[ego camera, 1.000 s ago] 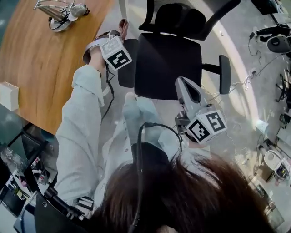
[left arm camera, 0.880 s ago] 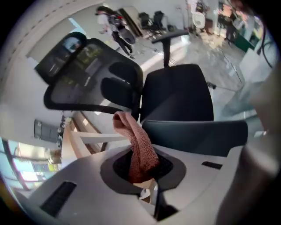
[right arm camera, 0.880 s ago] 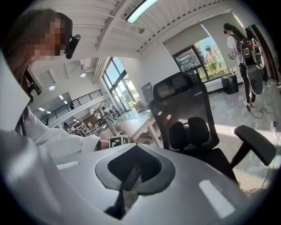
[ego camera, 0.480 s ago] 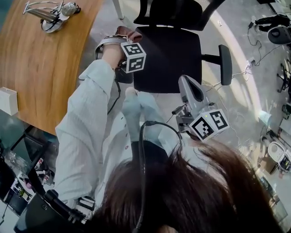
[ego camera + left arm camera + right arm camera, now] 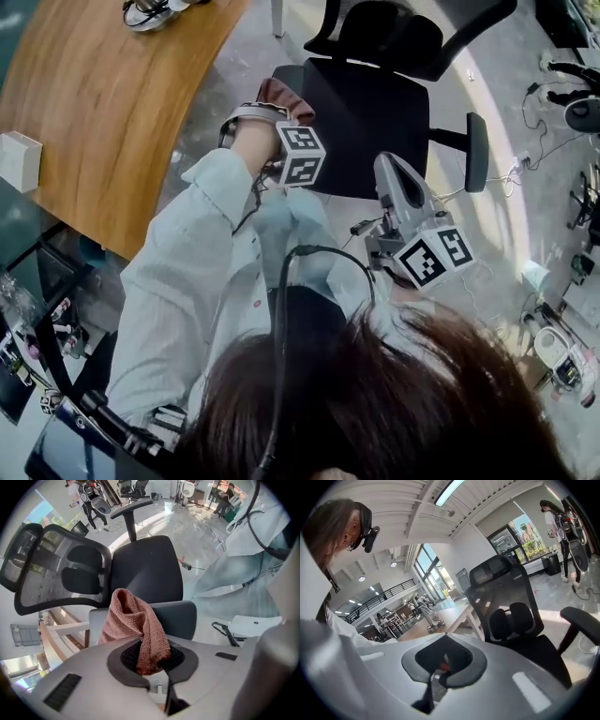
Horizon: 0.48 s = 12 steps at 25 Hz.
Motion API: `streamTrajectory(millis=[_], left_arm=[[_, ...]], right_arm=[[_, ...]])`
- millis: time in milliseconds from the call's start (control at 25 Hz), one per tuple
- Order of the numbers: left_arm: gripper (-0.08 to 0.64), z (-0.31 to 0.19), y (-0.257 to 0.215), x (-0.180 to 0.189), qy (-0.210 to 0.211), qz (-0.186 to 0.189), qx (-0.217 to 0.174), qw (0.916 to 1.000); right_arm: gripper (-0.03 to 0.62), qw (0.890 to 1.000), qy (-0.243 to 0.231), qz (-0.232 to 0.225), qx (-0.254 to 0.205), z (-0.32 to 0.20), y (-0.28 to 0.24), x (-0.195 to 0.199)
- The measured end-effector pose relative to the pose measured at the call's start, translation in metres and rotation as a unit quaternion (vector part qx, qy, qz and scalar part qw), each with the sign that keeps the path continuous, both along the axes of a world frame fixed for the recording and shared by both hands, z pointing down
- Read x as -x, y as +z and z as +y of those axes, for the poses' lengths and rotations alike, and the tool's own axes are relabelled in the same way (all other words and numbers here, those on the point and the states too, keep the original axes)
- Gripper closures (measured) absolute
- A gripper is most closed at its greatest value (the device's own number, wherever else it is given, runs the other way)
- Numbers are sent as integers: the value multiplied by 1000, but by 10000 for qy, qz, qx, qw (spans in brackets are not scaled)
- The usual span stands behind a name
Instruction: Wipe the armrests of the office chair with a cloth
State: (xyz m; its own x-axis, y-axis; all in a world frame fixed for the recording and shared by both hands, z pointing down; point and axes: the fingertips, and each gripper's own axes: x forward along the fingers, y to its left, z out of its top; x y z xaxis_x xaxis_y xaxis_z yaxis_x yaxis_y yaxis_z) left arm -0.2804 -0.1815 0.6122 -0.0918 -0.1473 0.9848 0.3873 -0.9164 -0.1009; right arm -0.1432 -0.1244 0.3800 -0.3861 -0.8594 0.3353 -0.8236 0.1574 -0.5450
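The black office chair [image 5: 375,112] stands in front of me, its right armrest [image 5: 476,150] uncovered. My left gripper [image 5: 267,111] is shut on a reddish-brown cloth [image 5: 284,94] at the chair's left side. In the left gripper view the cloth [image 5: 133,620] sticks up from the left gripper [image 5: 150,660], just in front of the left armrest pad [image 5: 180,618]; whether it touches the pad I cannot tell. My right gripper [image 5: 392,169] hovers at the seat's near edge, shut and holding nothing. In its own view the right gripper [image 5: 443,665] points toward the mesh backrest [image 5: 506,592].
A curved wooden table [image 5: 103,122] lies to the left, a white box [image 5: 19,159] on its edge. Cables and devices [image 5: 562,94] litter the floor at the right. My sleeves and knees fill the space below the chair. People stand far off in the room [image 5: 555,522].
The left gripper has carried the cloth from beside the chair's left to over its left armrest. The right gripper has barely moved.
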Motion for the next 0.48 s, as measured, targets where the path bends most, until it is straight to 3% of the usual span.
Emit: streamTrajectory(millis=[120, 360, 480], left_arm=[[517, 29, -7, 6, -52, -17, 68, 10000], [517, 78, -18, 11, 125, -191, -260, 9994], [517, 100, -19, 14, 19, -205, -3, 9998]], right_arm=[[592, 10000, 8, -56, -38, 4, -5, 1], [592, 9999, 13, -77, -88, 15, -13, -3], [592, 9999, 13, -88, -89, 13, -12, -3]])
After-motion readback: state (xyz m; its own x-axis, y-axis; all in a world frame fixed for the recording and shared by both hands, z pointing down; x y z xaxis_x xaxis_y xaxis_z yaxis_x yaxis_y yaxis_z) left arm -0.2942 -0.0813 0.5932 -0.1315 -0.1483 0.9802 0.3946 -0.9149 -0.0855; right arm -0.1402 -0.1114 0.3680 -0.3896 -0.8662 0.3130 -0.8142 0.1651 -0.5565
